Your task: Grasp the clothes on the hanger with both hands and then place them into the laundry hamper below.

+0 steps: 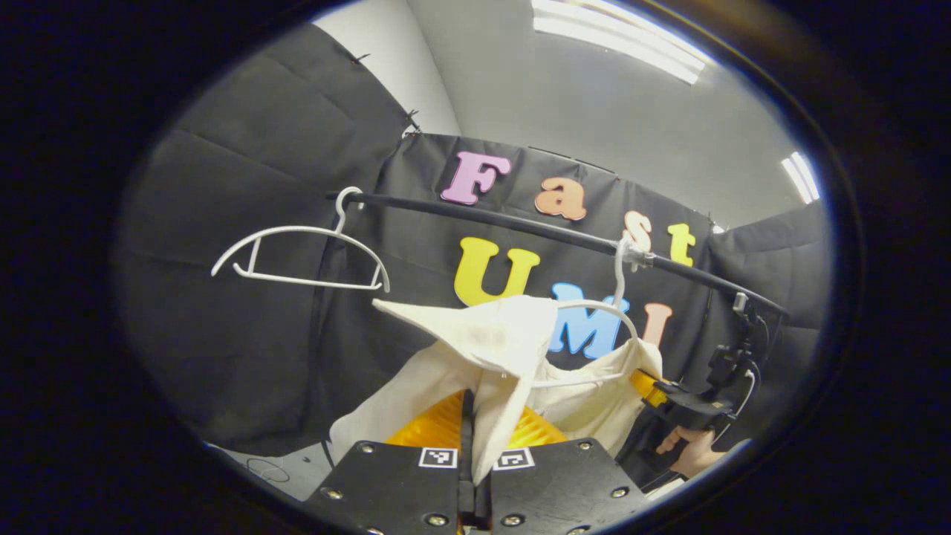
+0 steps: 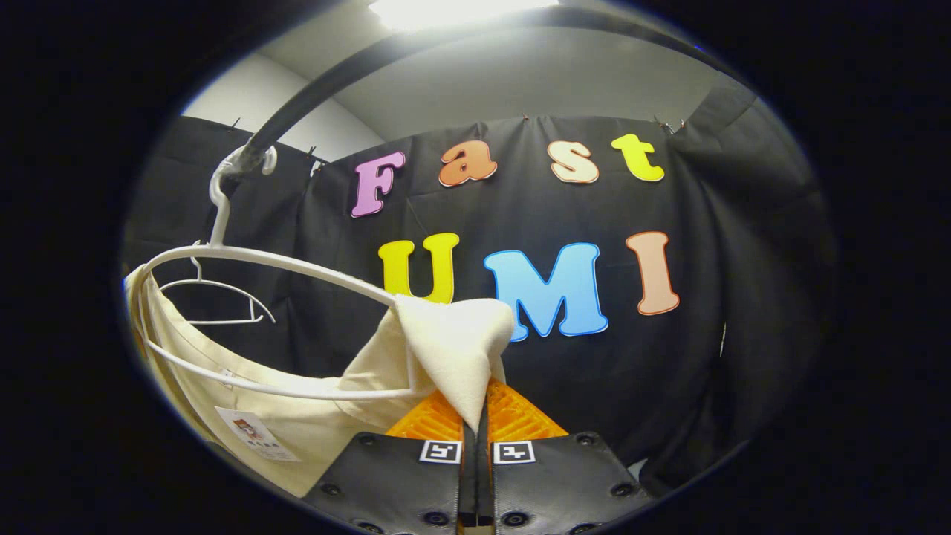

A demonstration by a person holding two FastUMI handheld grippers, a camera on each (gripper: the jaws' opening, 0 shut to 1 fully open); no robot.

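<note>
The left gripper [image 1: 475, 431] is clamped on a fold of the cream shirt [image 1: 490, 342]; the right gripper [image 2: 481, 416] is clamped on the other shoulder. The shirt hangs on a white hanger [image 2: 282, 260] hooked over the black rail [image 1: 520, 223], beside an empty hanger [image 1: 297, 256].

No legible text was found. A tag [image 2: 255, 440] sewn inside the cream garment [image 2: 245, 405] carried print too small to read. The square black-and-white markers [image 2: 440, 451] on the right tongs [image 2: 476, 423] bore patterns only, not characters.
</note>
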